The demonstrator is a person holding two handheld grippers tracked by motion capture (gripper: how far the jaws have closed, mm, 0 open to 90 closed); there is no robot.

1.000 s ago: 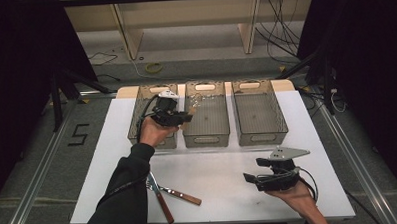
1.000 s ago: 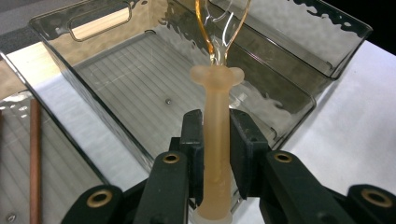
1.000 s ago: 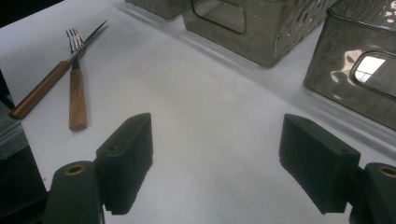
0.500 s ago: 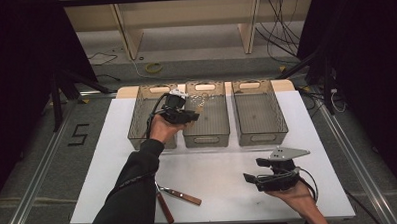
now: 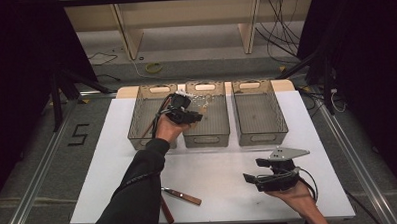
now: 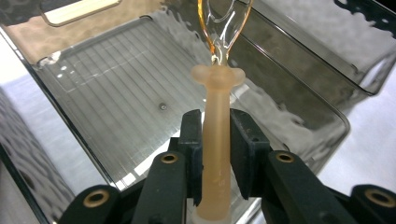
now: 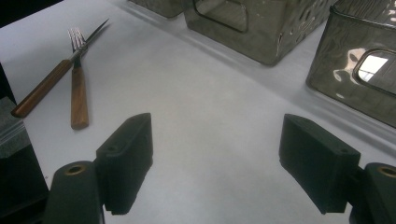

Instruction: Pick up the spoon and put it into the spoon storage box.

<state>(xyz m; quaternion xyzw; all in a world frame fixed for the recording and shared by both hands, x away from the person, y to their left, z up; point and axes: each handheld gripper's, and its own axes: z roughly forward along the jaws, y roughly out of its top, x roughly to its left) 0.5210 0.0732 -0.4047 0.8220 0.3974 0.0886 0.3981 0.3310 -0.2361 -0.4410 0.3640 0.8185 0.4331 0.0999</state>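
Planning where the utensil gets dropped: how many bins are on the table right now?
3, side by side along the table's far edge: left bin, middle bin beneath the left gripper, which holds a translucent utensil, and right bin. None looks hidden.

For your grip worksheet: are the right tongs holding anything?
No: the right tongs stand wide apart over bare white table, with nothing between them.

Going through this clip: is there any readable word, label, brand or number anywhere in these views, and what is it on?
"5": a dark numeral on the grey floor left of the white table, seen in the high view.
No lettering can be made out on the three bins, the held translucent utensil, or the wooden-handled fork and knife.
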